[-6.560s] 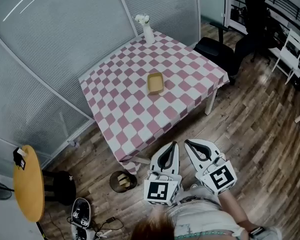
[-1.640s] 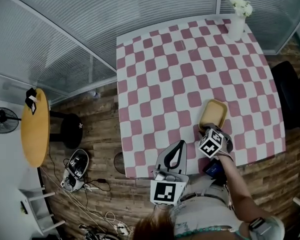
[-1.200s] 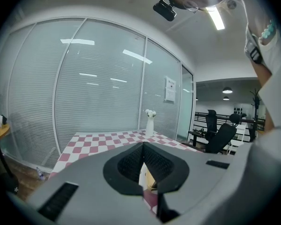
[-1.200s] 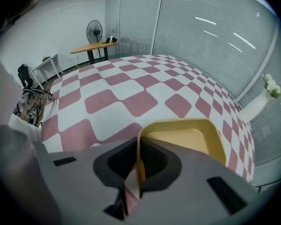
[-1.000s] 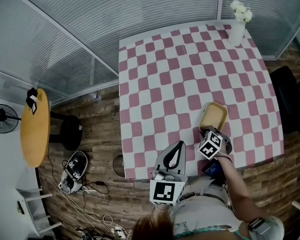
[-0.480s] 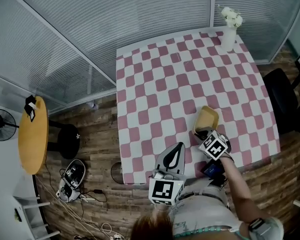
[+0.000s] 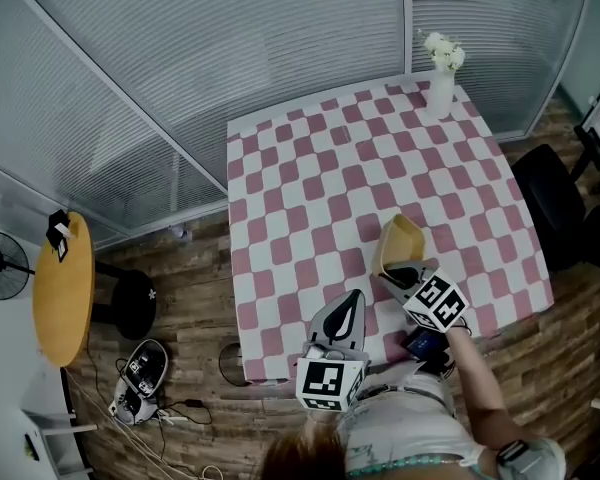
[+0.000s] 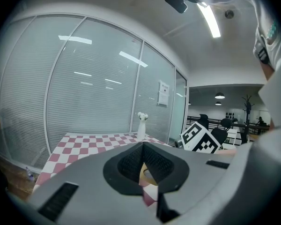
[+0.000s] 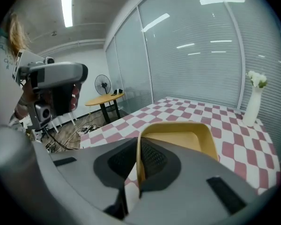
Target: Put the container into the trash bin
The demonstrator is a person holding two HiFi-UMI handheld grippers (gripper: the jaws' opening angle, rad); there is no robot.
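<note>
- Right claw (image 7: 397,274): jaws clamped on the near wall of the container (image 7: 400,245). In the right gripper view the thin yellow wall stood edge-on between the two pads of the claw (image 9: 139,159).
- Container (image 9: 180,136): yellow, shallow, rectangular, empty. It was held tilted above the checked cloth at the near right part of the desk (image 7: 310,168), its open side turned to the left in the head view.
- Left claw (image 7: 352,300): jaws together, nothing between them. It was just left of the right claw, over the near edge of the desk, pointing far. In the left gripper view the claw (image 8: 143,159) showed its pads meeting at the tips.
- Trash bin (image 7: 231,363): dark, round, on the wooden floor at the near left corner of the desk, partly under the cloth, well apart from the container.
- White vase (image 7: 440,86) with white flowers: upright at the far right corner of the desk.
- Round yellow side table (image 7: 62,288) at far left, black stool (image 7: 130,303) beside it.
</note>
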